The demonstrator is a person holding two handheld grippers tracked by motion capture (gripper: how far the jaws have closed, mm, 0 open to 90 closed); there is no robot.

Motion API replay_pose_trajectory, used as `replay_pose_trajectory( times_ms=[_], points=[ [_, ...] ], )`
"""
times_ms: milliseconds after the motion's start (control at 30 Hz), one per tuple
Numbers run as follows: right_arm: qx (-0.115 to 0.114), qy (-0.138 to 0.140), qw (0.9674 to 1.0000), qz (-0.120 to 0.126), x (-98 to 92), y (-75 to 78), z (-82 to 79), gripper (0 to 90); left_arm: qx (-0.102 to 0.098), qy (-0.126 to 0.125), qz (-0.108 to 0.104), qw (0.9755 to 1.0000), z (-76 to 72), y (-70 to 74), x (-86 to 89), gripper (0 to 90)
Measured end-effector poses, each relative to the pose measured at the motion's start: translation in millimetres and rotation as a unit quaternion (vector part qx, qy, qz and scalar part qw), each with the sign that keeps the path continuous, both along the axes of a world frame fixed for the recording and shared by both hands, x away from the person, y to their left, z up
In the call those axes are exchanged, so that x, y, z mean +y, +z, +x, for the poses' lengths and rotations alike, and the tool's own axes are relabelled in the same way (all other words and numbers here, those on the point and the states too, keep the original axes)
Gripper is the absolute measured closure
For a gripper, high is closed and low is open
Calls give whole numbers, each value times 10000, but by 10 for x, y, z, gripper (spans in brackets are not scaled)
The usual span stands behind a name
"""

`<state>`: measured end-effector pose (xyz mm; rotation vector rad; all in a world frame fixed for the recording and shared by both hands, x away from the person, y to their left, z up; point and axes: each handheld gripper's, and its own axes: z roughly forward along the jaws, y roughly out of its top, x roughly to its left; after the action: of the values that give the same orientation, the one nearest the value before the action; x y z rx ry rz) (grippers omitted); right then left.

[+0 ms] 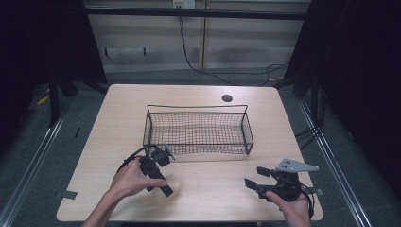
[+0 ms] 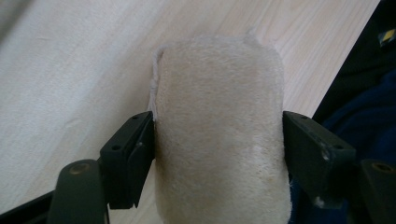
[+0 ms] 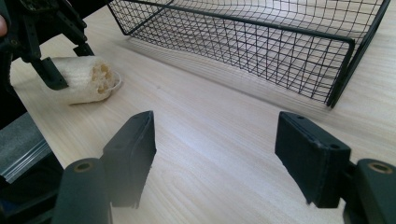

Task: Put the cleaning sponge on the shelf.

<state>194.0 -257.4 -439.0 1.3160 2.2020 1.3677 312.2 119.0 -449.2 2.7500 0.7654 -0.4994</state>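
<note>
Left tongs (image 2: 218, 140) clamp across the middle of a loofah (image 2: 219, 126) lying on the surface (image 1: 213, 189), near the wire basket (image 1: 198, 126). It looks light, springy and rough, so that mid-body grip should hold. Right tongs (image 3: 217, 154) gape, released.

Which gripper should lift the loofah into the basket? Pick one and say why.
Left. The left gripper already has its jaws against both sides of the loofah; the right gripper stands open and apart from it, the wire basket just beyond.
</note>
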Motion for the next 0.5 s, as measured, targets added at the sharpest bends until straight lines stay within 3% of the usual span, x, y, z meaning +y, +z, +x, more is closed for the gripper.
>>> replay_pose_trajectory(
  times_ms=[200, 267, 400, 500],
  points=[
    [16, -17, 10000, -2, 1, 0, 1, 293, -46, -81, 66, 9999, -20, -4, -24, 282],
    [19, -14, 10000, -9, 2, 0, 0, 292, -92, -178, 173, 9997, -21, 10, -31, 288],
    [15, -17, 10000, -10, 1, 2, 0, 293, -261, -73, 258, 9993, -61, 29, -55, 293],
    [-1, -19, 10000, -5, -1, 1, 2, 293, -219, -99, 285, 9993, -35, 32, -35, 293]
  ],
)
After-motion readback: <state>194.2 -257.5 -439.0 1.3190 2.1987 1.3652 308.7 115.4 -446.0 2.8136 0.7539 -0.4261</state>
